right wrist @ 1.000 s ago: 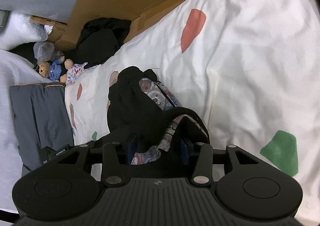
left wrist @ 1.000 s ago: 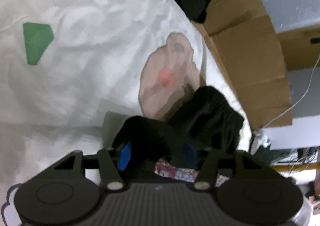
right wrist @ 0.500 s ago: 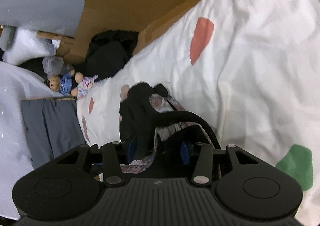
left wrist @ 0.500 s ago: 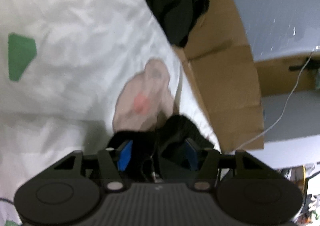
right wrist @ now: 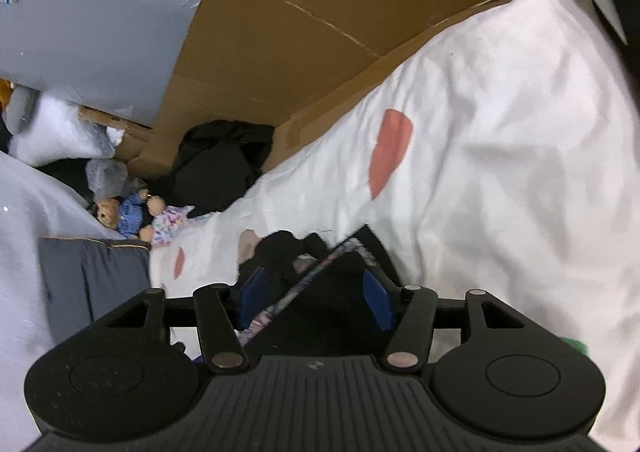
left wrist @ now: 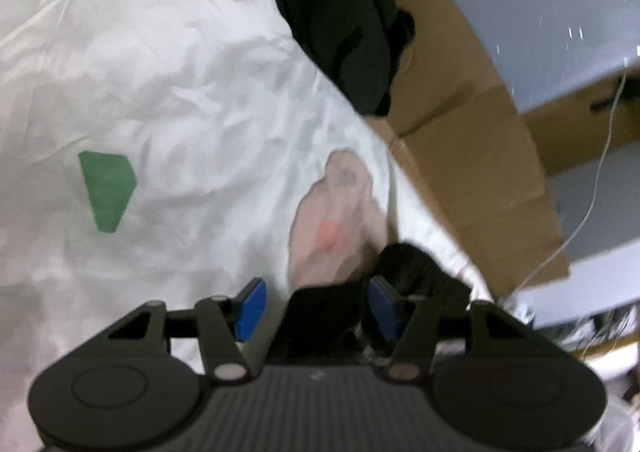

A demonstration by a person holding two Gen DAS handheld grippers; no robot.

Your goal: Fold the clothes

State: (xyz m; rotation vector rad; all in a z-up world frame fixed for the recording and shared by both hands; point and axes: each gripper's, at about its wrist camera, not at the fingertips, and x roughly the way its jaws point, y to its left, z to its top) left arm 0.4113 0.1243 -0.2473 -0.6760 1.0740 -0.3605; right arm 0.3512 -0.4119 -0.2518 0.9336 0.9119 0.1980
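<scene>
A black garment with a patterned lining lies bunched on the white bed sheet (left wrist: 180, 92). In the left wrist view the garment (left wrist: 324, 316) sits between the blue pads of my left gripper (left wrist: 317, 308). It lies against the right pad, and bare sheet shows beside the left pad (left wrist: 250, 308), so the jaws are open. In the right wrist view the garment (right wrist: 332, 292) fills the gap of my right gripper (right wrist: 314, 300), whose jaws are opening. Its patterned edge (right wrist: 304, 280) runs slantwise between the pads.
Brown cardboard (left wrist: 480, 132) (right wrist: 320, 12) borders the bed's far side, with a pile of black clothes (left wrist: 344, 24) (right wrist: 220, 164) against it. A teddy bear (right wrist: 120, 212), a grey folded cloth (right wrist: 88, 284) and a white cable (left wrist: 592, 204) lie off the bed.
The right jaws have spread wider and the patterned edge now shows as a straight slanted line. The left gripper has lifted, and cloth no longer fills it up to the left pad.
</scene>
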